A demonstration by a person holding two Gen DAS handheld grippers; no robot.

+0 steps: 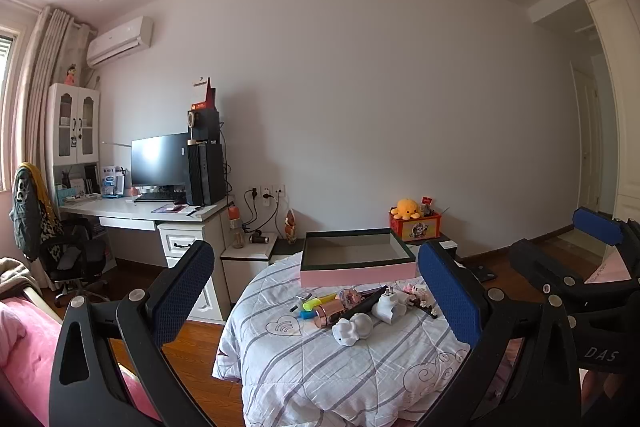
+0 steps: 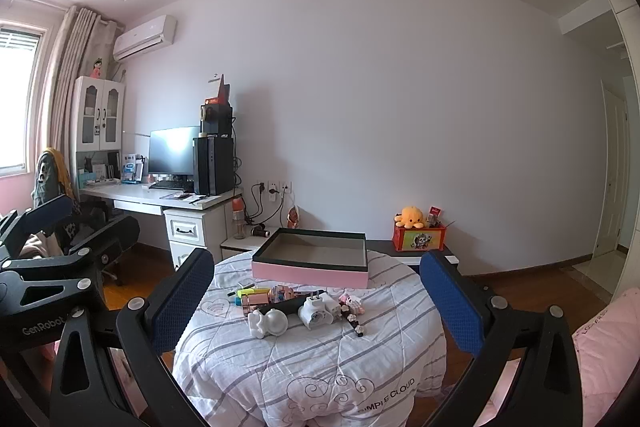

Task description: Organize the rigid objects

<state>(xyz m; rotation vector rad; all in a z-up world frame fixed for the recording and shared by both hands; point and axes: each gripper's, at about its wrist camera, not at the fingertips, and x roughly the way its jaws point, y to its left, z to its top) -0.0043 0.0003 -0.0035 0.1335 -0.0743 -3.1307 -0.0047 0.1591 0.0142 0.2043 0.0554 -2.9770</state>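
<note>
- The quilt (image 2: pixel 320 359) is covering a round raised surface and serving as the work area, so everything for the task is sitting within reach of both grippers.
- The box (image 2: pixel 310 269), pink-sided and dark-rimmed, is lying open and empty at the far side of the quilt, probably waiting as the place for the objects to go.
- The left gripper (image 1: pixel 316 291) is hanging above the near edge with its jaws spread wide and nothing between them, apparently lining up on the pile.
- The right gripper (image 2: pixel 316 301) is hovering likewise, jaws wide apart and holding nothing; neither is touching any object yet.
- The pile is lying just in front of the box, loosely heaped: a black bar (image 2: pixel 286 305) is resting across the middle.
- The white figure (image 2: pixel 267 323) is sitting nearest the grippers, so it is looking like the easiest first pick.
- The plug (image 2: pixel 318 311) is touching the bar's end.
- The highlighter (image 1: pixel 314 303) is lying at the pile's left edge.
</note>
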